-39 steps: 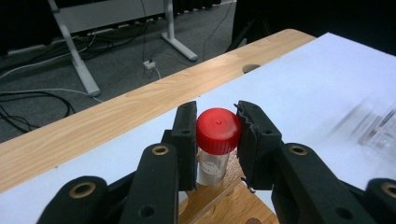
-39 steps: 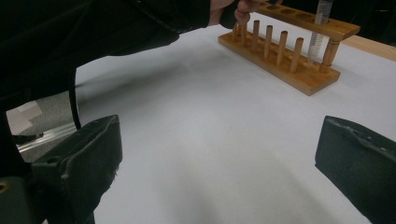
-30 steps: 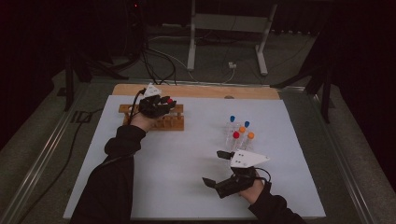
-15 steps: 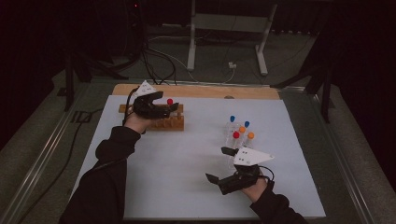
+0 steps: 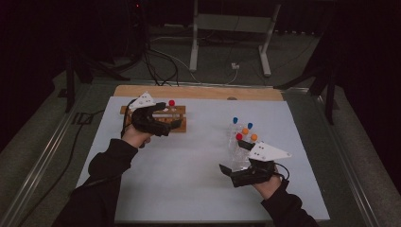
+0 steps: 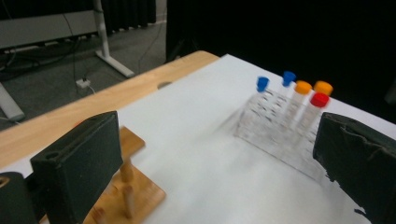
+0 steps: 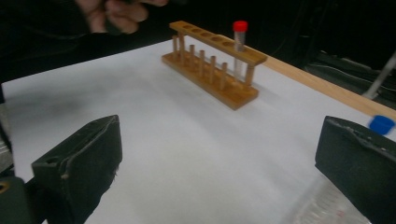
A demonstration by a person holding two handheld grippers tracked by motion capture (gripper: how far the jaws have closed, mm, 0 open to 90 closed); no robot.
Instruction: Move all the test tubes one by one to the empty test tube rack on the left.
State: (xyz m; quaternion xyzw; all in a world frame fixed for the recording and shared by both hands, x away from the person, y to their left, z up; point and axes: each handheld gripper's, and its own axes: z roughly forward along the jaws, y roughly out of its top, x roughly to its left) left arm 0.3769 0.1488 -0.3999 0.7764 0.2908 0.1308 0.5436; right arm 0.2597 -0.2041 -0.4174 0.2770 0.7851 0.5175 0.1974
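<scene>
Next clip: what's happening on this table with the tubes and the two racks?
A person holds a gripper in each hand over a white table. The left gripper is open by the wooden rack, where one red-capped tube stands in an end hole. The right gripper is open too, holding nothing, next to the clear rack with five capped tubes: two blue, two orange, one red.

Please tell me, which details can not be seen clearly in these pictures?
- Wooden rack: the left gripper covers much of it in the high view.
- Clear rack: its near end is behind a jaw in the left gripper view.
- Blue cap: cut by the right gripper view's edge.
</scene>
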